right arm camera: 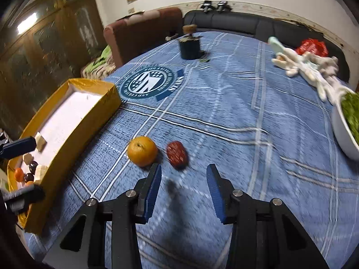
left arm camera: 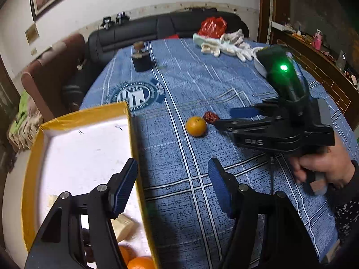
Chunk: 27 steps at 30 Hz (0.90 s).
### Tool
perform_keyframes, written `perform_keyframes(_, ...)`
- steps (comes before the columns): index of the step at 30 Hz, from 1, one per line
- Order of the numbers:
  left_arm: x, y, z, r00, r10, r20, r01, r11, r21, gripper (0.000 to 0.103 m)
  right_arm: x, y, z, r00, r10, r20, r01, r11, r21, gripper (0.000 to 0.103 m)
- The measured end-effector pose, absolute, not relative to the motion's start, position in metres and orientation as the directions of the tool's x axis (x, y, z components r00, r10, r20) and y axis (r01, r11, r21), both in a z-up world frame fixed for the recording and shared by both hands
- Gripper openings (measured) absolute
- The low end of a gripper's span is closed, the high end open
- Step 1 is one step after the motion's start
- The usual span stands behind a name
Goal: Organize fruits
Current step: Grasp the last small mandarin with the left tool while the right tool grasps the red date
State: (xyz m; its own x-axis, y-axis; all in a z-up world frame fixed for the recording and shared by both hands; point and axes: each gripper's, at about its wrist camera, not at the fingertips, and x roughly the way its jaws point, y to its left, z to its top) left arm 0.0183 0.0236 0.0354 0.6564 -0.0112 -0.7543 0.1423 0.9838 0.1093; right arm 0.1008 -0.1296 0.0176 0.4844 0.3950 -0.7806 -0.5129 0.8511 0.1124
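Observation:
An orange lies on the blue tablecloth beside a wrinkled red date. A yellow-walled box with a white floor holds oranges, dark fruits and pale chunks at its near end. My left gripper is open and empty, straddling the box's right wall. My right gripper is open and empty, just short of the date; in the left wrist view its fingers reach toward the date.
A dark jar with a cork stands far back. White gloves and a red bag lie at the far right. A white bowl of greens sits at the right edge.

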Motion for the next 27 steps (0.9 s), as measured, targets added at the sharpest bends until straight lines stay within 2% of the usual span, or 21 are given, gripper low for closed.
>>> perform_keyframes(4, 0.025, 0.022, 0.031, 0.634, -0.012, -0.773, 0.142, 0.985, 0.101, 0.064, 0.112, -0.112, 0.007, 0.483, 0.370, -0.794, -0.528, 0.846, 0.074, 0.035)
perform_keyframes(7, 0.034, 0.019, 0.026, 0.619, -0.020, -0.785, 0.147, 0.985, 0.091, 0.064, 0.116, -0.106, 0.005, 0.513, 0.325, -0.795, -0.517, 0.856, 0.016, 0.021)
perform_keyframes(10, 0.045, 0.013, 0.021, 0.605, -0.014, -0.796, 0.159, 0.982, 0.104, 0.064, 0.117, -0.119, 0.009, 0.500, 0.332, -0.800, -0.483, 0.873, 0.060, 0.021)
perform_keyframes(14, 0.067, 0.000, 0.014, 0.591, 0.000, -0.807, 0.167, 0.978, 0.122, 0.064, 0.106, -0.163, 0.018, 0.453, 0.410, -0.792, -0.395, 0.888, 0.234, 0.021)
perform_keyframes(23, 0.114, -0.023, -0.013, 0.554, 0.043, -0.831, 0.174, 0.971, 0.166, 0.063, 0.096, -0.199, 0.022, 0.477, 0.455, -0.752, -0.353, 0.883, 0.310, 0.021)
perform_keyframes(24, 0.115, -0.024, -0.015, 0.551, 0.039, -0.834, 0.174, 0.972, 0.160, 0.061, 0.097, -0.201, 0.021, 0.475, 0.456, -0.753, -0.354, 0.882, 0.310, 0.021)
perform_keyframes(26, 0.119, -0.025, -0.019, 0.544, 0.023, -0.839, 0.182, 0.973, 0.145, 0.044, 0.097, -0.202, 0.020, 0.470, 0.462, -0.752, -0.354, 0.879, 0.320, 0.021)
perform_keyframes(27, 0.121, -0.025, -0.022, 0.538, 0.013, -0.843, 0.186, 0.973, 0.134, 0.039, 0.098, -0.203, 0.018, 0.460, 0.472, -0.752, -0.355, 0.874, 0.331, 0.021)
